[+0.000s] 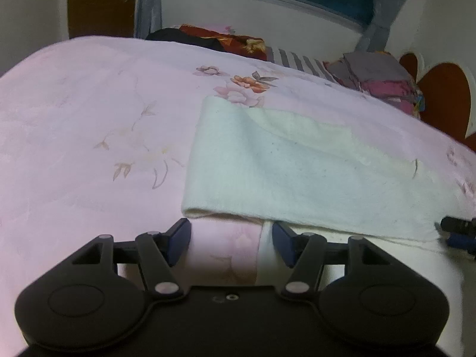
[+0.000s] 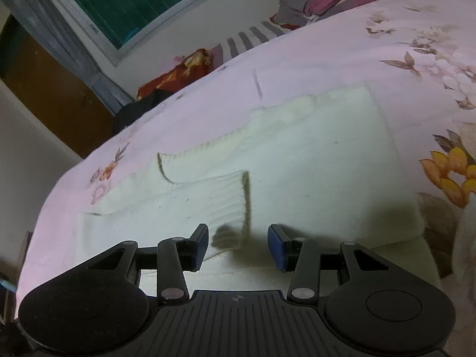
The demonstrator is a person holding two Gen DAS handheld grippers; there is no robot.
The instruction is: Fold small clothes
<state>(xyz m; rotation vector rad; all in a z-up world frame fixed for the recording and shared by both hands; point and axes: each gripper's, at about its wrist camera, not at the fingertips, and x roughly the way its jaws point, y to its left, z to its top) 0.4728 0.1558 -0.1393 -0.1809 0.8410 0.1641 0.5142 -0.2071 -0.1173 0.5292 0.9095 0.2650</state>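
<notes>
Both the left claw [image 1: 230,241] and right claw [image 2: 238,245] gaped wide, empty, over a cream sweater [image 2: 312,160] whose near edge was cut off, on a pink bed [image 1: 89,125].

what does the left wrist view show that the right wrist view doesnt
Only the left wrist view shows the left gripper, open at the near folded edge of the white garment, with the other gripper's tip at the far right.

Only the right wrist view shows the right gripper, open over the garment, the ribbed cuff of a sleeve folded across it, and an orange flower print on the bedspread.

Both show the pink floral bedspread, the window and the clothes pile at the far edge.
</notes>
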